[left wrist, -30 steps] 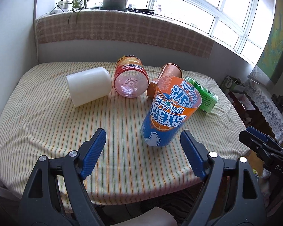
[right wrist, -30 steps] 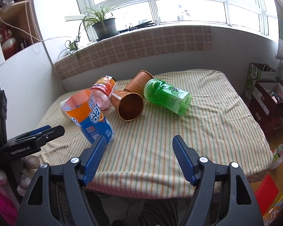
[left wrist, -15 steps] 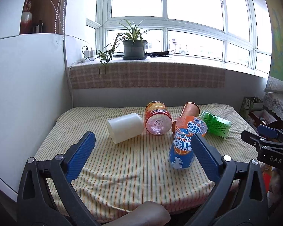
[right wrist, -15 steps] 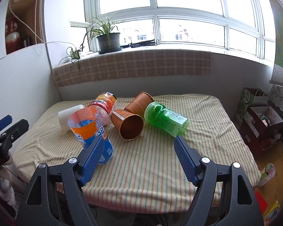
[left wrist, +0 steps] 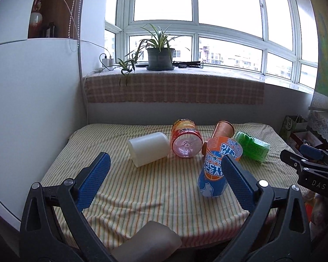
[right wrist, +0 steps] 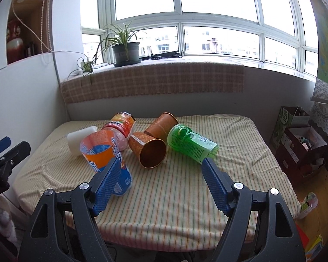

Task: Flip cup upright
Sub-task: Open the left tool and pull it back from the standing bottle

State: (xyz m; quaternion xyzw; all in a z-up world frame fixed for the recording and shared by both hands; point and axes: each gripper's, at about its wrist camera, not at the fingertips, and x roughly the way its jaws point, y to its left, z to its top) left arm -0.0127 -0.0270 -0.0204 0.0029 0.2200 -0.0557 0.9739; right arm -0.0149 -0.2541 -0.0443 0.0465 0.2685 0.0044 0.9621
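Now we hold both tools back from the striped table [left wrist: 120,196], empty — the left gripper [left wrist: 164,181] has its blue fingers [left wrist: 94,181] spread wide, and the right gripper [right wrist: 161,185] has its fingers just as far apart. Our task's thing, the orange-and-blue cup [left wrist: 218,166], stands mouth up near the front edge of the table, leaning a little, with neither gripper touching it. Behind it lie the others on their sides: a white cup [left wrist: 148,151] at the left, a pink-bottomed bottle [left wrist: 185,143] beside it, two copper cups [right wrist: 150,150] — one mouth toward the right wrist camera, the other behind it — and a green bottle [right wrist: 192,145] at the right. Beyond them a potted plant [left wrist: 159,52] sits on the windowsill.
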